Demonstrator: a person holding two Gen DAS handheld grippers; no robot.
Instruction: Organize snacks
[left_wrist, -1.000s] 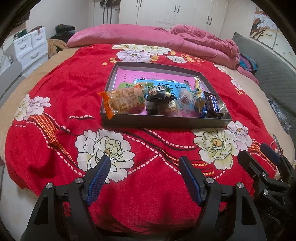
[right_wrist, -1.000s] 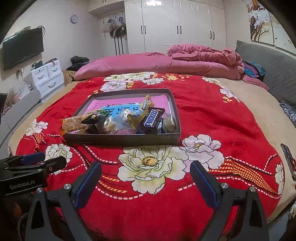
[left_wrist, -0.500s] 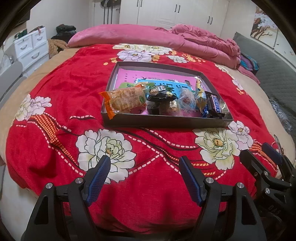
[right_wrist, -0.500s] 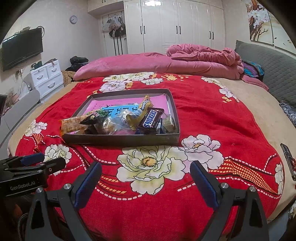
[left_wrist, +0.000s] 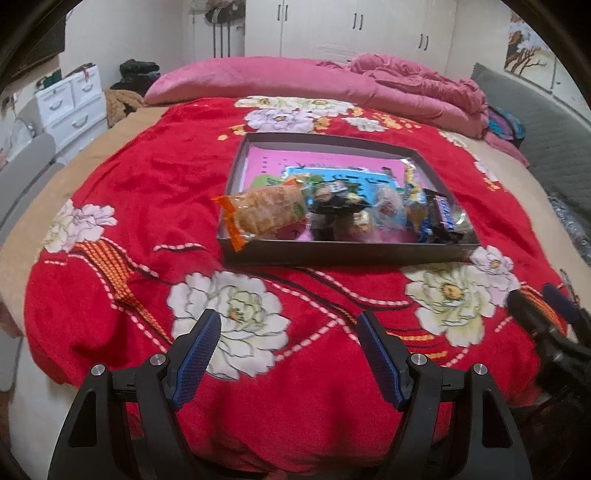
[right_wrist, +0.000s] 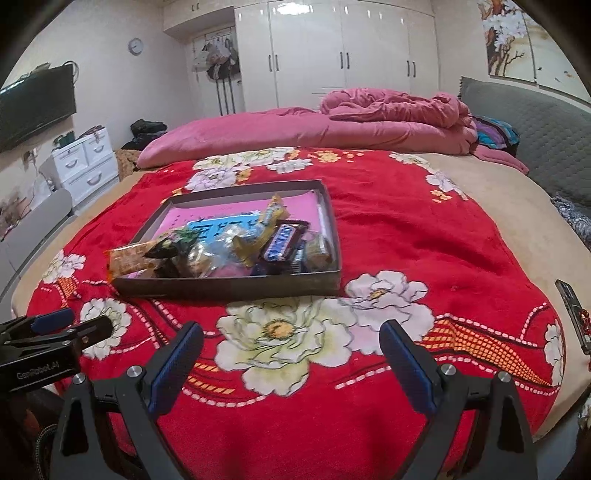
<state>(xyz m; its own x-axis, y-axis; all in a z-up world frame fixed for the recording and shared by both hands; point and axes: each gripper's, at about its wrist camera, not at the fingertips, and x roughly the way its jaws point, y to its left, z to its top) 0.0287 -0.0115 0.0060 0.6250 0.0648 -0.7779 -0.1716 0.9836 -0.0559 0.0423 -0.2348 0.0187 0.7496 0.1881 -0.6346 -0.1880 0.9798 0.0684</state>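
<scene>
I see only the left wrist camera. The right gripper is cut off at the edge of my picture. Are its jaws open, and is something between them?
Observer: The right gripper has its jaws open with nothing between them; only the red blanket shows behind.
Operator: The dark bar at the right end of the box, what is it?
Observer: In the right wrist view its label is readable: a Snickers bar, lying tilted on top of other packets.
Operator: Does anything lie on the bed to the right of that gripper?
Observer: Yes, a dark flat device lies near the bed's edge, well apart from the box.
</scene>
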